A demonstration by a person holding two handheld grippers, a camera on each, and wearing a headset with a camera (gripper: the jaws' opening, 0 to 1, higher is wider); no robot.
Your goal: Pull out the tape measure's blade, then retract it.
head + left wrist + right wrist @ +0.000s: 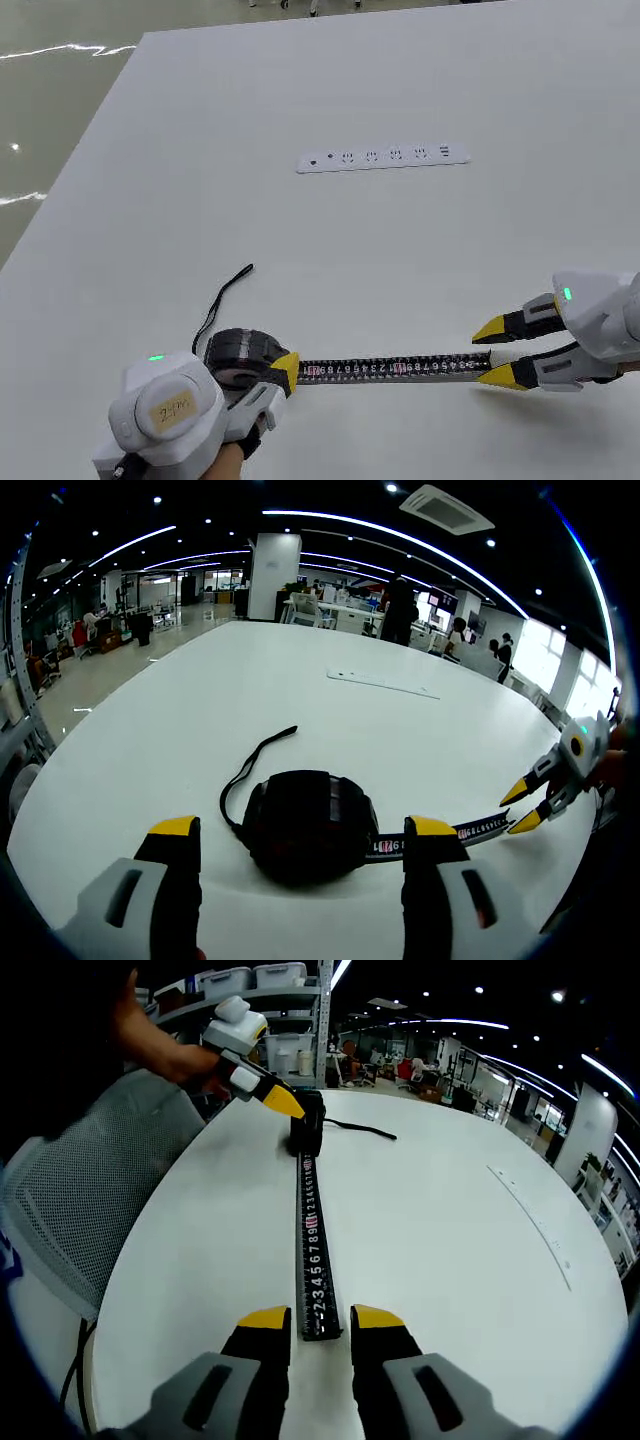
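The black tape measure (pixel 243 352) lies near the front left of the white table (pixel 300 230), its strap (pixel 222 295) trailing away. Its blade (pixel 395 367) runs out flat to the right. My left gripper (pixel 262 372) is open, its fingers standing on either side of the case (pixel 310 825) with small gaps. My right gripper (pixel 493 353) is open too, and its yellow fingertips straddle the blade's end (pixel 320 1322) without pinching it. The left gripper (pixel 285 1110) sits by the case at the far end of the blade (pixel 312 1230). The right gripper (pixel 525 805) is at the blade's tip.
A white power strip (pixel 383 157) lies flat toward the far side of the table. The table's left edge (pixel 70 170) drops to a shiny floor. A grey mesh chair (pixel 90 1180) stands beside the table near my left hand.
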